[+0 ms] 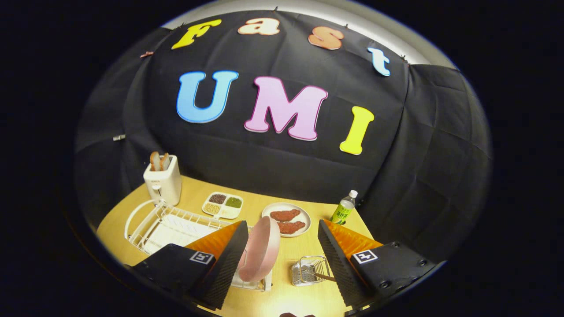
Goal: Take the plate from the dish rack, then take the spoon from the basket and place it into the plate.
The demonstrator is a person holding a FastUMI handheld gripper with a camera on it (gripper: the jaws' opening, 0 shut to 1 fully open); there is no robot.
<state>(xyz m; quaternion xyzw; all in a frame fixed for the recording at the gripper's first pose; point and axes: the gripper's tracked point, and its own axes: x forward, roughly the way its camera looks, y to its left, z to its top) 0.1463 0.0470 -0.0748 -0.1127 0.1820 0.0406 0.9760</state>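
A pink plate (261, 251) stands on edge in the white wire dish rack (163, 224), whose near end shows under the plate. My gripper (282, 224) is open. The plate sits between the fingers, close against the left finger, with a wide gap to the right one. A small wire basket (308, 269) stands on the wooden table just inside the right finger. A spoon's brown handle (324, 276) sticks out of it toward that finger; the spoon's bowl is hidden in the basket.
Beyond the fingers lie a white plate with two pieces of meat (286, 219) and a divided dish of grains (223, 205). A white toaster with bread (163, 180) stands behind the rack. A green bottle (344, 208) stands by the wall at right.
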